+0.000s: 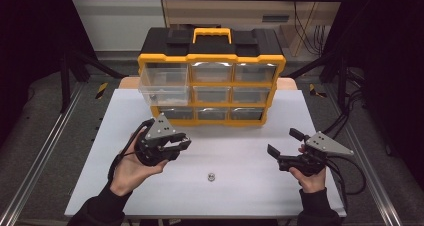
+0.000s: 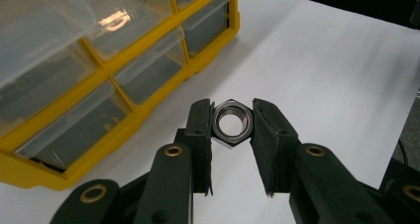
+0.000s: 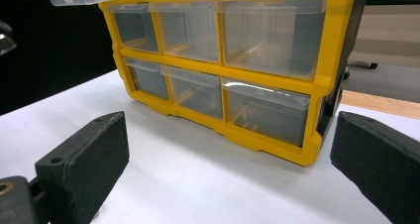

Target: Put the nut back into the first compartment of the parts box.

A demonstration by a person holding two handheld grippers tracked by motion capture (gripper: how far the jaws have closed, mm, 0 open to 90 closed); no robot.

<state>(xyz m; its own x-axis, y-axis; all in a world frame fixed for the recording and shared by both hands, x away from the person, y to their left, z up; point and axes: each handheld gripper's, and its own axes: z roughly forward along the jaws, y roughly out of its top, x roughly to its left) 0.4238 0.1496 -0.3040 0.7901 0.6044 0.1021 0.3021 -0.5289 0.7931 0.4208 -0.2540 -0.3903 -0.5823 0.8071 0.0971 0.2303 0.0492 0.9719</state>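
A steel hex nut (image 2: 231,123) is clamped between the black pads of my left gripper (image 2: 232,121), held a little above the white table. In the high view my left gripper (image 1: 183,142) is at the left of the table, in front of the yellow and black drawer organizer (image 1: 211,61). A second small nut (image 1: 211,176) lies on the table near the front middle. My right gripper (image 1: 283,141) rests at the right with its jaws wide apart and nothing between them. In the right gripper view, my right gripper (image 3: 228,144) faces the organizer's clear drawers (image 3: 265,105).
The organizer's top-left clear drawer (image 1: 163,82) is pulled out over the table. The white tabletop (image 1: 240,146) lies between both hands. Metal rails (image 1: 45,146) run along the table's left and right sides, and cables (image 1: 350,166) trail off to the right.
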